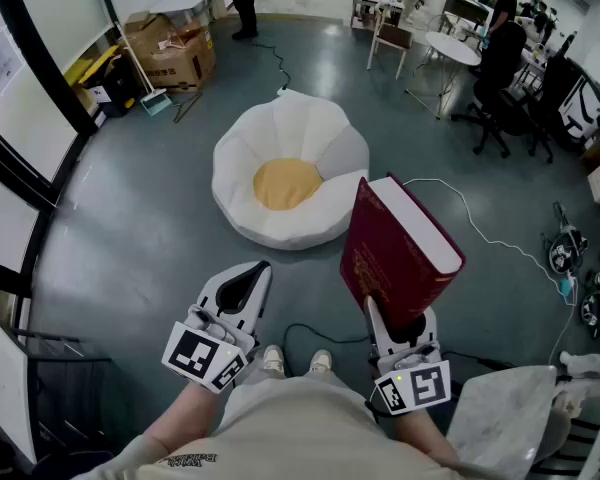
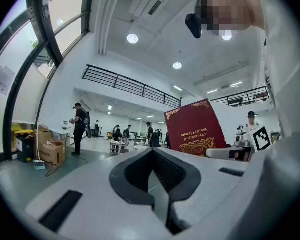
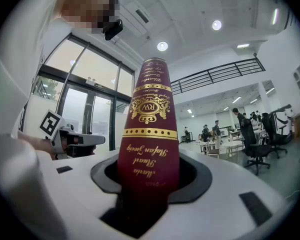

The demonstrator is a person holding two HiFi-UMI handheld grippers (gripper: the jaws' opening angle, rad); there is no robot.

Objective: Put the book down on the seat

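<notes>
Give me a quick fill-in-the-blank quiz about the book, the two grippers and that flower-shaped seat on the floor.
1. The right gripper is shut on the book, whose cover is dark ____.
2. The left gripper holds ____.
3. The seat is white with a ____ centre.
Missing words: red; nothing; yellow.

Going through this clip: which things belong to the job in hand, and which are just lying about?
Job: red book, held by the right gripper; flower-shaped floor seat.
Lying about: cardboard boxes, white cable, round table, office chair.
</notes>
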